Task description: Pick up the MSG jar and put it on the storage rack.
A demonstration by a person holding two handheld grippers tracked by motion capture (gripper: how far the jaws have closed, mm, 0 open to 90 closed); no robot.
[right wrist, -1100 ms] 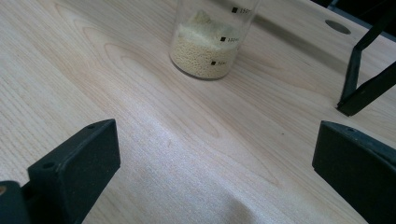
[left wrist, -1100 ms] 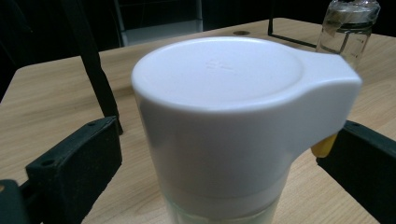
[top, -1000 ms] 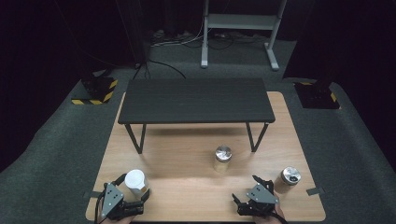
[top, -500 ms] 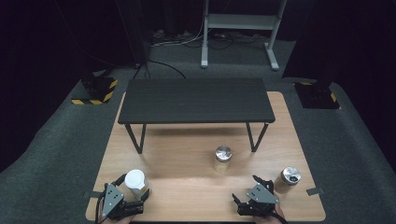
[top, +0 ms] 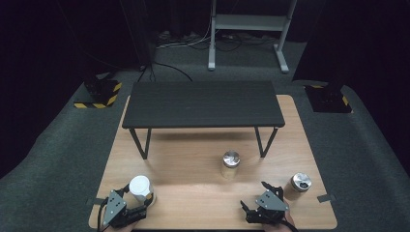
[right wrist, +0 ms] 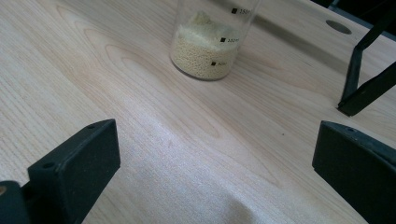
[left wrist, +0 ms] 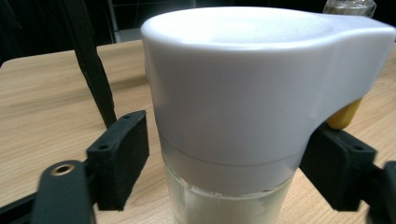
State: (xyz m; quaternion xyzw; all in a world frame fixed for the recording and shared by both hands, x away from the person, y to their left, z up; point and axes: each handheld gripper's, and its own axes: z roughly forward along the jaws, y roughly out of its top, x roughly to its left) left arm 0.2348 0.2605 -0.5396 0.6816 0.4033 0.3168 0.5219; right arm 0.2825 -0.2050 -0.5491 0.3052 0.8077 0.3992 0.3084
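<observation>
Our left claw (left wrist: 224,172), just closing, grips the jar (left wrist: 233,116) at 7 o'clock on the surface (top: 193,159); our right claw (right wrist: 215,177) stands open.

My left gripper (left wrist: 224,186) jaws have just been closing round the white-lidded jar (left wrist: 243,93), now btwn them; pads sit right by the glass on both sides, contact w/ it I can't confirm.

glass jar (right wrist: 212,39) | printed scale marks: "250", "100", "50", small and blurred
</observation>
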